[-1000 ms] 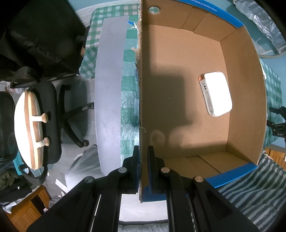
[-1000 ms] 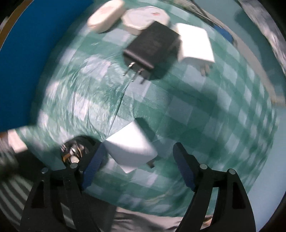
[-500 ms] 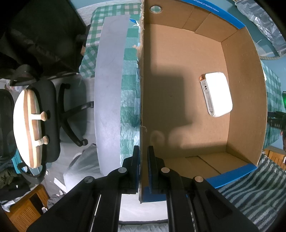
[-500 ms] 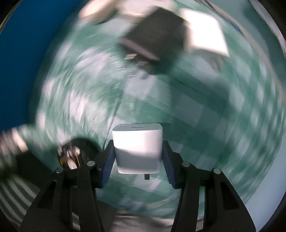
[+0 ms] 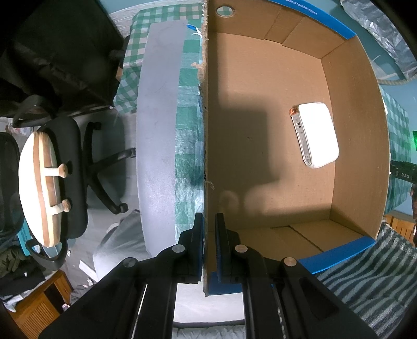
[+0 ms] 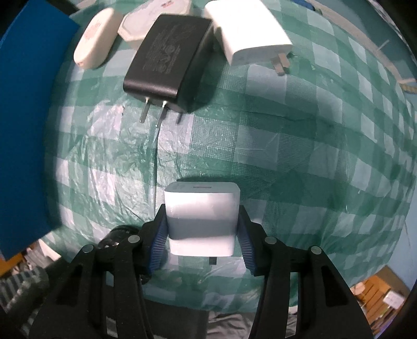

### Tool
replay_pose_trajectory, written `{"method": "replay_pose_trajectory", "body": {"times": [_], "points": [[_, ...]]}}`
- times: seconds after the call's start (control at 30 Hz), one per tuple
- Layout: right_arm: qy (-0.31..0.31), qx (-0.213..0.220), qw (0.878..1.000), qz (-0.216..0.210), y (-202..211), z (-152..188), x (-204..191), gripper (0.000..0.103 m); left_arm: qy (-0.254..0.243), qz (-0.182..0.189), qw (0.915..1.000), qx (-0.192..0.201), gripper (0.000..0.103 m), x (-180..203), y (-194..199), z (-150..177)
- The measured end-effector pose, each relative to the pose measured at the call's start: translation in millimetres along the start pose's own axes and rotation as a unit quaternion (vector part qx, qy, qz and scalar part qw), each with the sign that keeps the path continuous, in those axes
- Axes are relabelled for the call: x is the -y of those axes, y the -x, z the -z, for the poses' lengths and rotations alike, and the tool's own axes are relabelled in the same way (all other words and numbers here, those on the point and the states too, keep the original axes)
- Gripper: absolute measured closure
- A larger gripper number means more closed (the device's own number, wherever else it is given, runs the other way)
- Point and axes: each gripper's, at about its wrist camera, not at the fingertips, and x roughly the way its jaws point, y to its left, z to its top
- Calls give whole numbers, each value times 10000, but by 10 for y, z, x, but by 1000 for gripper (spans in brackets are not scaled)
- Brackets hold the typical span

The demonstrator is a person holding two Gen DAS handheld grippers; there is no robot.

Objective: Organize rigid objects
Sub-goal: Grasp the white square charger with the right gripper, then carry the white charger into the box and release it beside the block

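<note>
My left gripper (image 5: 208, 234) is shut on the near left wall of an open cardboard box (image 5: 359, 146) with blue outer sides. A white power bank (image 5: 316, 142) lies on the box floor at the right. My right gripper (image 6: 202, 229) is shut on a white cube charger (image 6: 202, 216) and holds it above the green checked tablecloth (image 6: 286, 146). Farther off on the cloth lie a black plug adapter (image 6: 166, 62), a white plug adapter (image 6: 247, 34), a white oval case (image 6: 97, 37) and a white hexagonal item (image 6: 153, 20).
The box's blue outer wall (image 6: 23, 135) stands at the left of the right wrist view. Left of the table are a grey strip (image 5: 159, 130), a black office chair (image 5: 73, 167) and a round wooden board (image 5: 39, 190). A striped cloth (image 5: 370, 281) lies near right.
My right gripper closed on the white cube charger, which lay loose between open fingers a second ago, and lifted it. The left gripper and box have not moved.
</note>
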Motion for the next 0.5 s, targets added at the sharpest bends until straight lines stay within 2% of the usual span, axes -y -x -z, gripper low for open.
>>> {"method": "replay_pose_trajectory", "body": {"times": [0.27, 0.5], "points": [[199, 252, 9994, -103, 370, 23, -155, 53, -42, -1, 10000, -15, 95, 10, 0, -6], [483, 411, 9979, -140, 705, -43, -458, 53, -50, 13, 10000, -18, 95, 21, -5, -5]]}}
